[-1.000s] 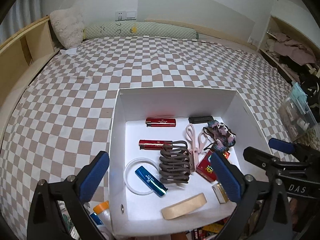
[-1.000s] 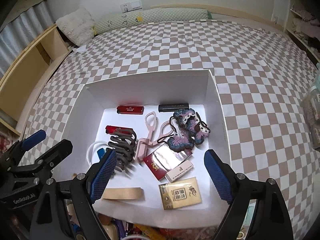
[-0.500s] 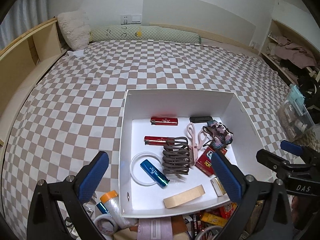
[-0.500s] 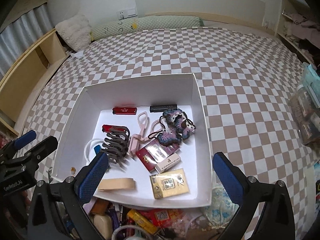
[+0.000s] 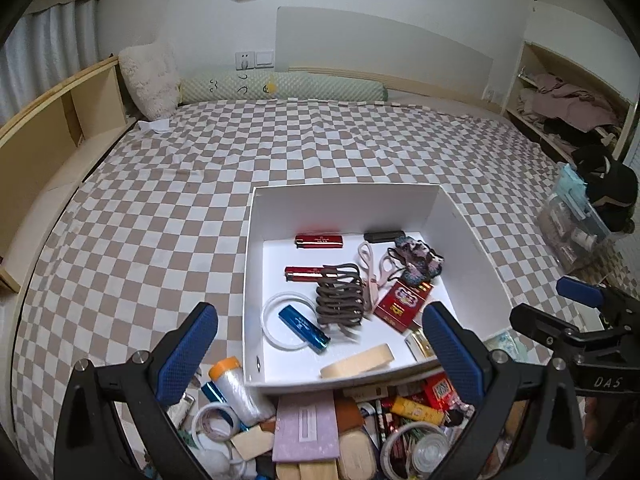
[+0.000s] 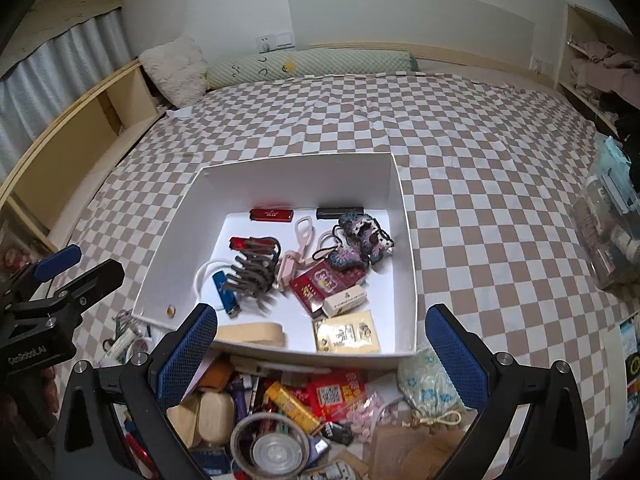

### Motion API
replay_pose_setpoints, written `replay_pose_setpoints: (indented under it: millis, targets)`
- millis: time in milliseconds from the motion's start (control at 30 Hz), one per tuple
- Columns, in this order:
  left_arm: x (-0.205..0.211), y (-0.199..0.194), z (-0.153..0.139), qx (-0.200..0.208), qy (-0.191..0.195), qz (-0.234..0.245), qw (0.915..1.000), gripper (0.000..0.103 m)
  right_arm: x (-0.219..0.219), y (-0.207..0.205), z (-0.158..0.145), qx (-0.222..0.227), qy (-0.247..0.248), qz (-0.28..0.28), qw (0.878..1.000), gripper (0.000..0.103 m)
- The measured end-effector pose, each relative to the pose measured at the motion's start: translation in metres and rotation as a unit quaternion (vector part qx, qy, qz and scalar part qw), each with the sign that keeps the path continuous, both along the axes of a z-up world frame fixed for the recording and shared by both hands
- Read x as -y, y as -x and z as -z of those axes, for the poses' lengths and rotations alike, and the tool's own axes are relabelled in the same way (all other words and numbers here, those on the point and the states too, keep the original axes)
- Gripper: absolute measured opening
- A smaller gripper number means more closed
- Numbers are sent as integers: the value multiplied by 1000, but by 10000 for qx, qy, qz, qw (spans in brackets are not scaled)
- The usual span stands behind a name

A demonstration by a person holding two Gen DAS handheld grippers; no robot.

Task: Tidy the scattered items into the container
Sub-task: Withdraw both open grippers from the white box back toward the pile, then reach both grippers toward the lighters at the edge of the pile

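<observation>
A white box [image 5: 340, 204] [image 6: 296, 178] sits on the checkered bed. Inside lie two red lighters, a brown hair claw [image 5: 340, 298], pink scissors, a crocheted pouch [image 6: 362, 240], a red packet and a gold card [image 6: 346, 332]. A heap of loose small items [image 5: 320, 428] [image 6: 296, 408] lies against the box's near wall. My left gripper [image 5: 320, 354] hangs open above the heap and the box's near edge, holding nothing. My right gripper [image 6: 320, 350] is wide open over the same heap, also holding nothing. Each gripper shows at the edge of the other's view.
The bed's checkered cover [image 5: 168, 200] stretches around the box. Pillows [image 5: 280, 88] lie at the headboard. A wooden shelf [image 5: 48, 128] runs along the left side. A clear plastic bin [image 6: 608, 220] stands at the right, with open shelves of clothes [image 5: 560, 100] behind.
Both grippers have drawn back and up from the box, bringing the heap in front of it into view. The right gripper's jaws have spread wider.
</observation>
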State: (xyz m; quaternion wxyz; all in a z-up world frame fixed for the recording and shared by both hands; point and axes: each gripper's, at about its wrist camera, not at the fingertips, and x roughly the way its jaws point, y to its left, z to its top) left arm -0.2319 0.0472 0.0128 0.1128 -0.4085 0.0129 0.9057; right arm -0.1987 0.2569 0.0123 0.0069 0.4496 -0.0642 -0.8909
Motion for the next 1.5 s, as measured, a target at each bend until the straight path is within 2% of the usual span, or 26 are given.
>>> replay_pose_setpoints:
  millis: [300,567,733,833,1267,1500]
  targets:
    - [5,-42,-4,-64,-159,144,9997,103,1,-42,1,-126,85,-29,9999,103]
    - [3,-85,-3,-235,-133,400,9988,103,7,-77,2,-226,52,-122,9997,103]
    - [8,-109,5,-120,-340,546,9979,103,12,-98,7,-298,13,-149,9994,103]
    - [11,-122,13,-32,-467,602,9971,103,13,-111,14,-315,29,-179,9993,103]
    - [17,-163,48,283,-592,619,9959,101,14,-148,56,-132,48,-2,9999,103]
    - [13,-182,62,302,-521,666,9960,101,13,-164,74,-86,2,44,10000,103]
